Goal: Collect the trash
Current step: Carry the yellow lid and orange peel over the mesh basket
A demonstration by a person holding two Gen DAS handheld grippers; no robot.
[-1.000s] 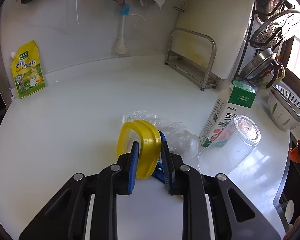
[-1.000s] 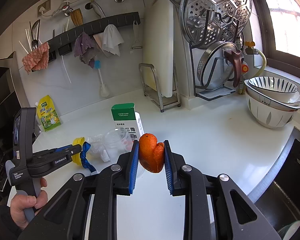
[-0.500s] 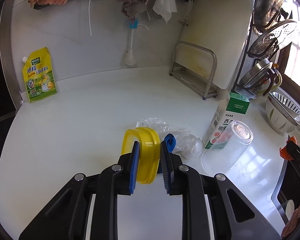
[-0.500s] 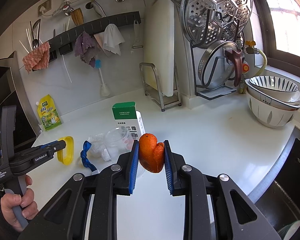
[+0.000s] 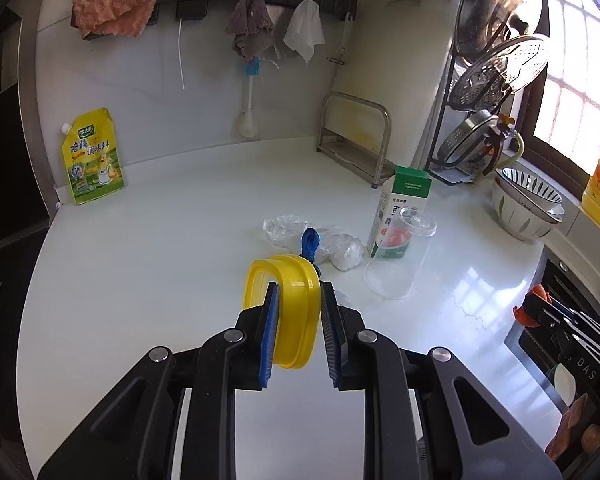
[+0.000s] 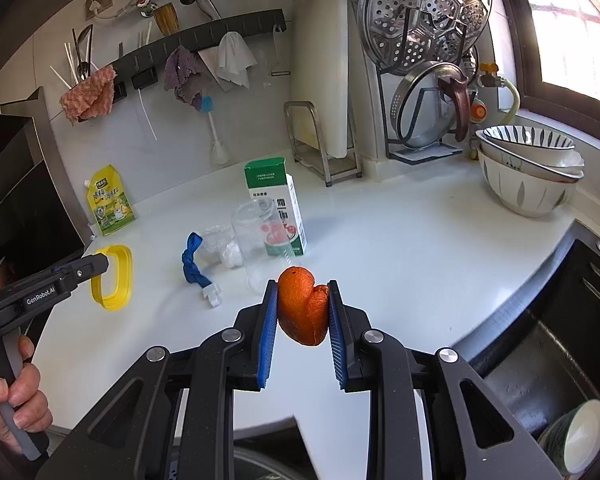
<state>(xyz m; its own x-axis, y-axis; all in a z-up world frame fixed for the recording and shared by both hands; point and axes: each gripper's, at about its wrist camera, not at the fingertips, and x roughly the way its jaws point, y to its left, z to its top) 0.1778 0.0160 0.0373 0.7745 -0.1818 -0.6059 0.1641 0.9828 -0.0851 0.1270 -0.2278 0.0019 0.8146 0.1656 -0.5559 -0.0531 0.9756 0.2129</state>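
Left gripper (image 5: 296, 300), lower centre of the left wrist view: jaws closed down to the width of a yellow plastic lid (image 5: 287, 308) and clamped on it; lid stands on edge between the blue pads, its open rim turned toward frame left; in the right wrist view the same lid (image 6: 113, 276) shows at mid left, held at the tip of the gripper and lifted off the white countertop (image 6: 400, 248); a bare hand (image 6: 11, 404) grips the handle at lower left.

Right gripper (image 6: 303, 300), lower centre of its own view: jaws drawn in and pinching a curled piece of orange peel (image 6: 304, 308); peel bulges above and below the pads, clear of the counter.

On the counter, centre of the left wrist view, just beyond the lid: a blue strap (image 5: 310, 242) lying against crumpled clear plastic wrap (image 5: 320, 240); to the right of these a clear plastic cup (image 5: 400, 256) on its side, mouth toward the camera, leaning on a green-topped carton (image 5: 400, 208) that stands upright.

Upper left of that view: yellow seasoning pouch (image 5: 92, 158) propped against the wall; right edge: stacked patterned bowls (image 5: 528, 204) near the window; upper right: metal rack (image 5: 488, 92) with pot lids and a steamer plate; a white cutting board (image 5: 400, 80) upright in a wire stand beside it.
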